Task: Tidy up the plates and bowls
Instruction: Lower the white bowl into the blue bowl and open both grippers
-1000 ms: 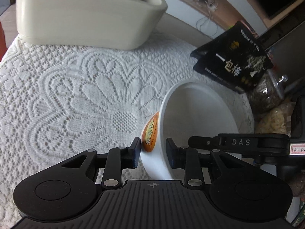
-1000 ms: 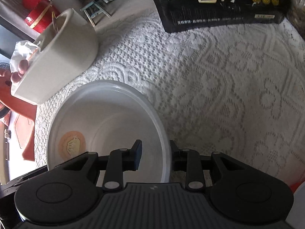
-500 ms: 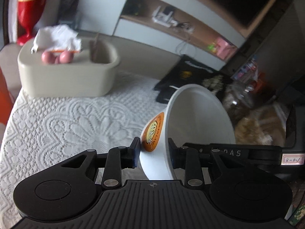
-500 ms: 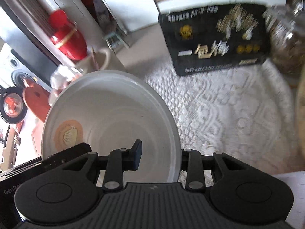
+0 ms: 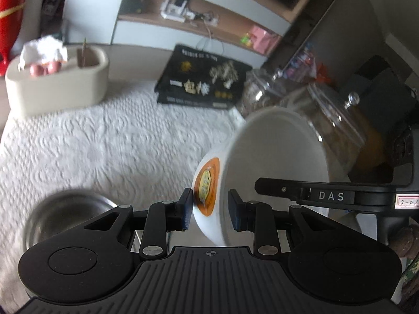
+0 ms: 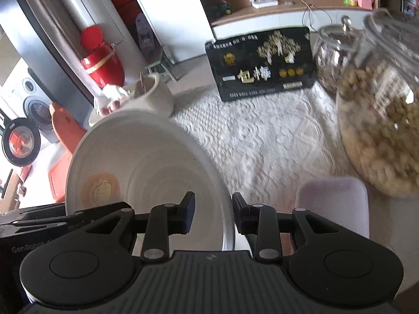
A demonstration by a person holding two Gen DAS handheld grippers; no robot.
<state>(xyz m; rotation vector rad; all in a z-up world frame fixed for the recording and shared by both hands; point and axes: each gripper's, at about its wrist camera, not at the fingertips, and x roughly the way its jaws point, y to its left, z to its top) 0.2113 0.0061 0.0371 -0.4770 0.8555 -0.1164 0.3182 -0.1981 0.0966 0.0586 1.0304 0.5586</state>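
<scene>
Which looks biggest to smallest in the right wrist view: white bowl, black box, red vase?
1. white bowl, though it sits nearest the camera
2. black box
3. red vase, farthest away, so its true size is unsure

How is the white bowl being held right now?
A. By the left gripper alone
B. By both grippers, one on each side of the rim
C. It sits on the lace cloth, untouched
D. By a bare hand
B: the left gripper and the right gripper each clamp the wall of the white bowl, clear of the lace cloth.
</scene>
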